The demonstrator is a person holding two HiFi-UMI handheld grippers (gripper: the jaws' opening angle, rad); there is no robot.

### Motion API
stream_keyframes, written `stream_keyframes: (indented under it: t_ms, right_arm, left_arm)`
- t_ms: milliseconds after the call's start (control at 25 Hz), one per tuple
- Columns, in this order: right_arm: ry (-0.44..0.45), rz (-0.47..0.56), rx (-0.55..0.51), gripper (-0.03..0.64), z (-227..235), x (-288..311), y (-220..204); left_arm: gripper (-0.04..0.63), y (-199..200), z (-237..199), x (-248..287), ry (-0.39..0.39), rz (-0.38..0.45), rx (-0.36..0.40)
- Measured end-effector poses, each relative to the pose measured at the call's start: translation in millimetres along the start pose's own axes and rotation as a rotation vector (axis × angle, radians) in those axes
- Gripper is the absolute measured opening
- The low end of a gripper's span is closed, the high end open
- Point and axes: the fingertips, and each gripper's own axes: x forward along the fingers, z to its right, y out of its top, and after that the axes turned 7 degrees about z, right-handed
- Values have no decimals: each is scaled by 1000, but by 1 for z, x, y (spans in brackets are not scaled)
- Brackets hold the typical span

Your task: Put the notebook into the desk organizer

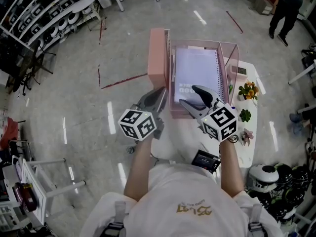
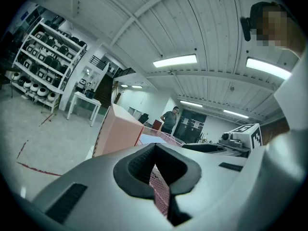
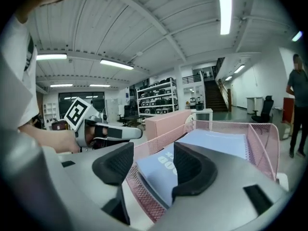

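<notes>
A lavender spiral notebook lies flat inside the pink mesh desk organizer on the white table. My right gripper is open at the organizer's near end. Its jaws straddle the notebook's near corner and the mesh wall, and neither pad presses on them. My left gripper is at the organizer's near left side. In the left gripper view its pads meet at the tips, with a strip of the mesh wall running edge-on between them.
A tall pink box stands against the organizer's left side. Small potted plants and a black device sit on the table to the right. A person stands far off, and helmets lie on the floor at the right.
</notes>
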Motion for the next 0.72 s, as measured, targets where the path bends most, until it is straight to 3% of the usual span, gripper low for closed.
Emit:
stream_keyframes:
  t_ms: [240,320,480,720]
  right_arm:
    - [-79,176,342,136,8,-28,9]
    - [-119,221,407,86,10,-39,10]
    - [-210,268,390,11,9,-64,10]
    - [-293,311,342,9,2,-90,12]
  left_arm:
    - [15,4,15,-12,-2,8,35]
    - [15,3,21,-17,-4,10,48]
    - [17,0,36,-27,-17,12,71]
    - [17,-11,53,-37,-31,11,99]
